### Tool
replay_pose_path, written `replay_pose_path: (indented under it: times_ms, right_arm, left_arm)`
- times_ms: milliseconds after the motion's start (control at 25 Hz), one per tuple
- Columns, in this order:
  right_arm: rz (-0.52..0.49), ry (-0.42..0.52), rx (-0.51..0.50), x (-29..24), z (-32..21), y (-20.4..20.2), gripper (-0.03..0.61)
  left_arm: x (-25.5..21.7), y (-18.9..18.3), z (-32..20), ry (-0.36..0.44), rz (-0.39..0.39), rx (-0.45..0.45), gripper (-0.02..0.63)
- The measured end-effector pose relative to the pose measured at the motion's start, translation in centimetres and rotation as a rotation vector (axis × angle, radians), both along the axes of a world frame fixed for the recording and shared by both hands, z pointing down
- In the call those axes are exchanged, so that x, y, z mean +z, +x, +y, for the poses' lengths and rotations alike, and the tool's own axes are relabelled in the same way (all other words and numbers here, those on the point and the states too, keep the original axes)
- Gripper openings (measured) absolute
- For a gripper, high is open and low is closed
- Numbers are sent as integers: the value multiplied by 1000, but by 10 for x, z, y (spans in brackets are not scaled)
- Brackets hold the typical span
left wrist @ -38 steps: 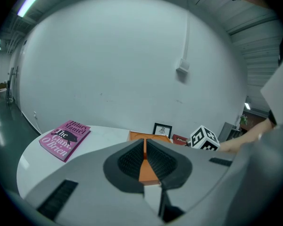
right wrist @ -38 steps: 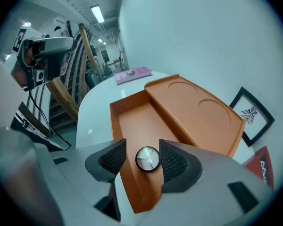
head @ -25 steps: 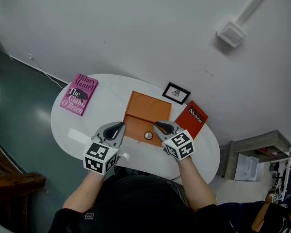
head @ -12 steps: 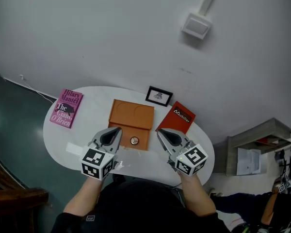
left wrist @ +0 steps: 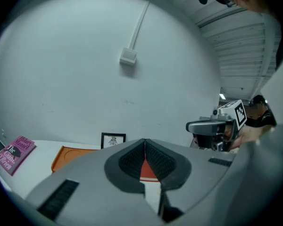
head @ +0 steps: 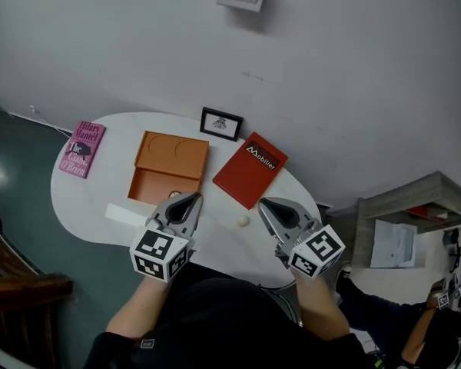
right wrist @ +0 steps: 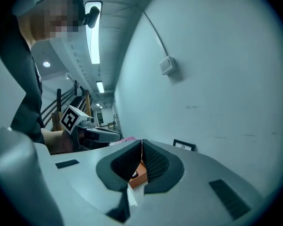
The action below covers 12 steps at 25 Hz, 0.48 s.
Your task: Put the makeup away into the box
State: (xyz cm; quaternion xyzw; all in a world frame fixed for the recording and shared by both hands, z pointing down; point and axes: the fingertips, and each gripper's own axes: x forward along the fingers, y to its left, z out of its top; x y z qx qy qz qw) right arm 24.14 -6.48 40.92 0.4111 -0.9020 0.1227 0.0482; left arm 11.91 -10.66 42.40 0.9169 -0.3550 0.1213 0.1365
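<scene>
The orange box [head: 169,167] lies open on the white oval table [head: 84,198], its lid flat behind it. A small cream round makeup item [head: 243,221] sits on the tabletop right of the box, between my two grippers. My left gripper [head: 192,200] hovers at the box's front right corner, shut and empty. My right gripper [head: 265,204] hangs over the table's right part, in front of the red book [head: 250,169], also shut and empty. In the left gripper view the left gripper [left wrist: 144,145] points at the red book [left wrist: 148,172]. The right gripper [right wrist: 141,147] faces the box [right wrist: 140,173].
A pink book [head: 81,148] lies at the table's left end and a small framed picture [head: 220,123] stands at its back edge by the wall. A flat white strip [head: 127,214] lies near the front edge, left of my left gripper. The table edge runs just below both grippers.
Both grippers have moved to the right, off the front of the box. The box now lies to their left, and the cream round item shows between them.
</scene>
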Motion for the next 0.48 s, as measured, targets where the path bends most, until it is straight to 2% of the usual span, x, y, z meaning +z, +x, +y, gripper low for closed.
replay_pose_path:
  times_ms: [200,480]
  right_arm:
    - [-30,-42,6,17,16,23,35]
    - [-76,-101,39,32,0,19,37]
  left_arm:
    - [15,27,19,-29,-18,17,15]
    - [40,32,10,-69,-27,39,15]
